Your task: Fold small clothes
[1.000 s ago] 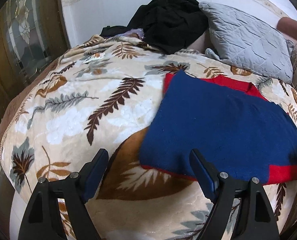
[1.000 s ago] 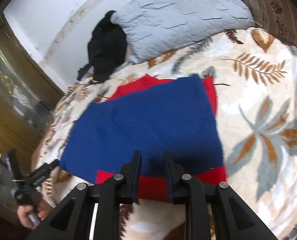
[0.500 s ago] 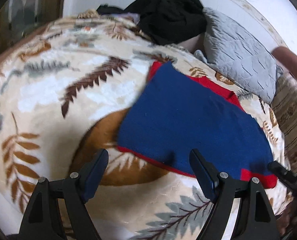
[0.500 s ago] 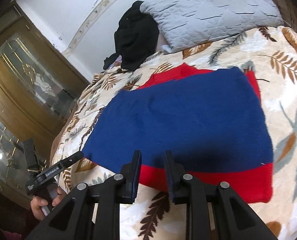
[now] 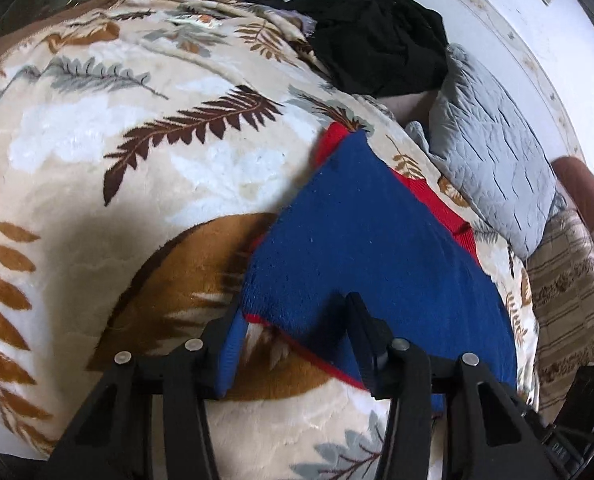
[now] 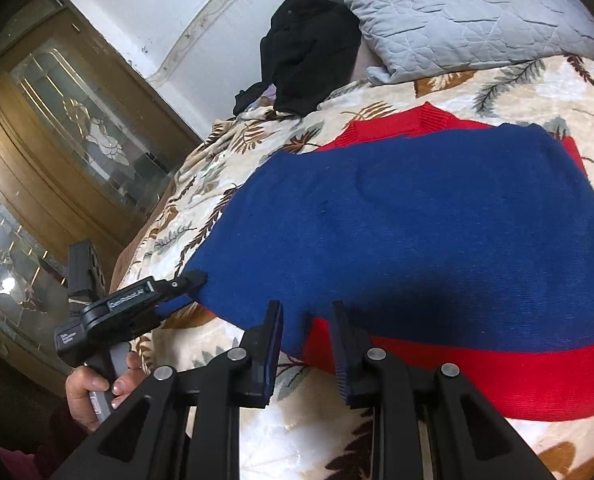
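Sweater (image 6: 397, 220): blue knit with red trim, folded and lying flat on the bed. A red band runs along its near edge, and red shows again at the far edge. Its near corner (image 5: 257, 312), seen from the left wrist, reaches in between the left gripper's fingers.

Blanket (image 5: 117, 168): cream plush printed with brown, tan and grey leaves; covers the bed under the sweater.

Left gripper (image 5: 293, 344): jaws closing, with the sweater's corner and its red edge between them. One finger (image 5: 227, 354) lies low on the blanket beside the corner, the other (image 5: 363, 332) lies over the blue cloth. From the right wrist the same tool (image 6: 185, 286) shows one finger above and one below the corner; full pressure on the cloth cannot be confirmed.

Hand (image 6: 97, 384): wrapped around the left gripper's handle at the lower left of the right-wrist view.

Right gripper (image 6: 307, 344): jaws narrowly apart, hanging at the sweater's near edge where blue meets the red band. No cloth is visibly pinched.

Pillow (image 6: 457, 12): grey, quilted, at the head of the bed, beyond the sweater.

Black garment (image 6: 309, 48): crumpled heap just beside the pillow.

Cabinet (image 6: 69, 152): brown wood with patterned glass doors, beside the bed.
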`<action>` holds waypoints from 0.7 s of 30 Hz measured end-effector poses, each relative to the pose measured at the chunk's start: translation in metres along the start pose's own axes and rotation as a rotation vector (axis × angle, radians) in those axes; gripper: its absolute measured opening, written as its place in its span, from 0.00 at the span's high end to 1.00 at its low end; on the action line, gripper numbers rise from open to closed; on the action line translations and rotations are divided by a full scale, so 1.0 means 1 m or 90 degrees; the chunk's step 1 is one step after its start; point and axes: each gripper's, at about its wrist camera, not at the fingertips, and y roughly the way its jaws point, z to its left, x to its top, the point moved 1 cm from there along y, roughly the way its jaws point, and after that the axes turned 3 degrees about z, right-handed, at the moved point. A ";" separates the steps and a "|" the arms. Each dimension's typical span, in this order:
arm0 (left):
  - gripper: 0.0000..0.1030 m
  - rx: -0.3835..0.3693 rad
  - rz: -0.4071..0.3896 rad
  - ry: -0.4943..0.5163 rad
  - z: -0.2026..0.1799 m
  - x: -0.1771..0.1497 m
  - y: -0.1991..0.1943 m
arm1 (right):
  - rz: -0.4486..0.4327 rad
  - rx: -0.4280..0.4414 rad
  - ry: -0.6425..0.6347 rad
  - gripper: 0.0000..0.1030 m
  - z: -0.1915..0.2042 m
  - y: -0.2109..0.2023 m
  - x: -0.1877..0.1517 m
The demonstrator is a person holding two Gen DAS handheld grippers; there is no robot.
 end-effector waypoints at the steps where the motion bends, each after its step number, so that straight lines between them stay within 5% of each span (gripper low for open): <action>1: 0.51 0.002 -0.006 -0.003 0.000 0.001 0.000 | 0.002 0.002 0.003 0.74 0.000 0.002 0.000; 5: 0.31 -0.023 -0.014 -0.014 -0.003 0.005 0.005 | 0.017 -0.001 0.036 0.74 -0.011 0.016 0.000; 8: 0.31 -0.030 -0.021 -0.016 -0.005 0.007 0.009 | 0.046 -0.019 0.060 0.75 -0.022 0.032 -0.003; 9: 0.35 -0.035 -0.027 -0.025 -0.004 0.008 0.009 | 0.039 -0.013 0.066 0.75 -0.024 0.033 -0.004; 11: 0.73 -0.051 -0.029 -0.042 -0.001 0.010 0.010 | 0.037 -0.002 0.080 0.75 -0.027 0.033 -0.004; 14: 0.75 -0.048 -0.030 -0.035 -0.005 0.011 0.013 | 0.041 0.014 0.097 0.75 -0.032 0.031 -0.004; 21: 0.79 -0.032 -0.082 0.100 -0.046 0.010 -0.004 | 0.046 0.044 0.136 0.73 -0.042 0.015 0.000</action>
